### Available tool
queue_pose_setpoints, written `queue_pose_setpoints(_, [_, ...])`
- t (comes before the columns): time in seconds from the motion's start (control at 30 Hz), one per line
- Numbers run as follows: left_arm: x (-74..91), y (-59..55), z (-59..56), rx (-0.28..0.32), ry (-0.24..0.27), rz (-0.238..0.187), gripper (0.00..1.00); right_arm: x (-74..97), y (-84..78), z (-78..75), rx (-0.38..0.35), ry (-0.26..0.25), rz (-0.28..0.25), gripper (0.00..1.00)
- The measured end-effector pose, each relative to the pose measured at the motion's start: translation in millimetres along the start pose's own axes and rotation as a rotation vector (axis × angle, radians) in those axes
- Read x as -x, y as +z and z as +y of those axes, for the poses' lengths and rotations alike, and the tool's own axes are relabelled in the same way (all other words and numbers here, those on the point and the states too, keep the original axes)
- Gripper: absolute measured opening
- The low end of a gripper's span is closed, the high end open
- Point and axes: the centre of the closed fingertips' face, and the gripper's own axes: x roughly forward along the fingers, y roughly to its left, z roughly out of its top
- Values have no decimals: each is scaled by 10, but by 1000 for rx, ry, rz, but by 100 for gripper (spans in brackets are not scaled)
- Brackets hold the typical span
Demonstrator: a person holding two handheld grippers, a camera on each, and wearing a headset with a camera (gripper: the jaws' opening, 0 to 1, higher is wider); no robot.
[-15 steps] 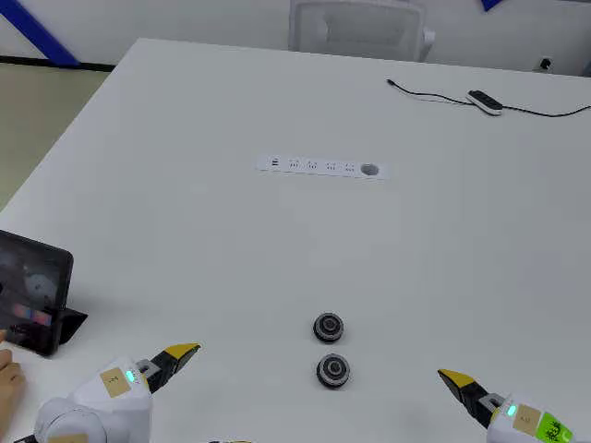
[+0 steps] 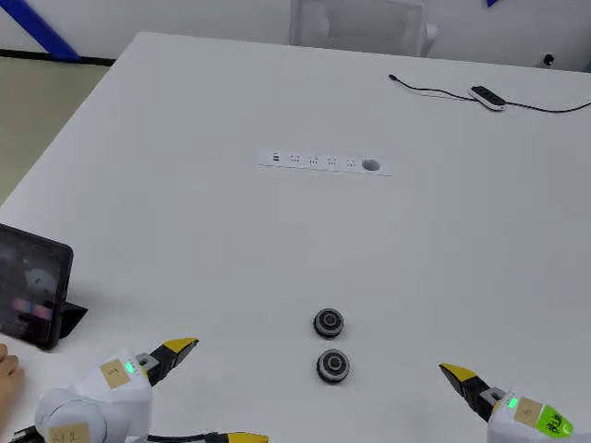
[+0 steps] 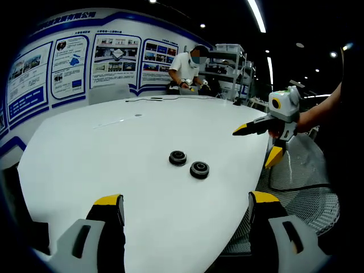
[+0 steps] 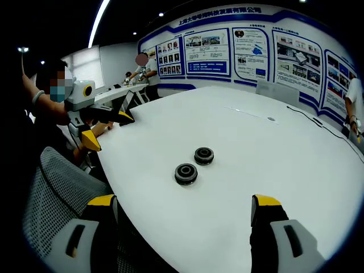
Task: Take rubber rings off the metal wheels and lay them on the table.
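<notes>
Two small metal wheels with black rubber rings lie side by side on the white table (image 2: 185, 212). The far wheel (image 2: 329, 323) (image 3: 178, 158) (image 4: 204, 156) sits just behind the near wheel (image 2: 333, 365) (image 3: 199, 169) (image 4: 186, 173). My left gripper (image 2: 214, 392) (image 3: 185, 198) (image 4: 111, 132) hovers open at the table's front edge, left of the wheels and apart from them. On the other side my right gripper (image 3: 256, 147) (image 4: 185, 200) is also open and holds nothing. One of its yellow fingertips (image 2: 455, 373) shows at the bottom right of the head view.
A white power strip (image 2: 325, 163) lies mid-table. A dark tablet (image 2: 32, 286) stands on its stand at the left edge, with a hand (image 2: 7, 365) near it. A black cable with a small device (image 2: 487, 97) lies far right. A chair (image 2: 360, 26) stands behind the table.
The head camera has shifted slightly. The left gripper's second jaw now shows at the bottom edge. The wheels have not moved.
</notes>
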Motion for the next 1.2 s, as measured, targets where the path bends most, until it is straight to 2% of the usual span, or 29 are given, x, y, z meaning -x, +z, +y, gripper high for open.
queue_pose_setpoints(0.53, [-25, -54, -17, 6, -7, 15, 88, -31, -18, 37, 0, 15, 13, 98])
queue_pose_setpoints(0.73, [-34, -59, -5, 3, -12, 15, 80, -58, -8, 49, 1, 21, 14, 97])
queue_pose_setpoints(1.2, [-157, -6, -62, -22, -47, 27, 70, -113, -27, 97, -15, 35, 21, 96])
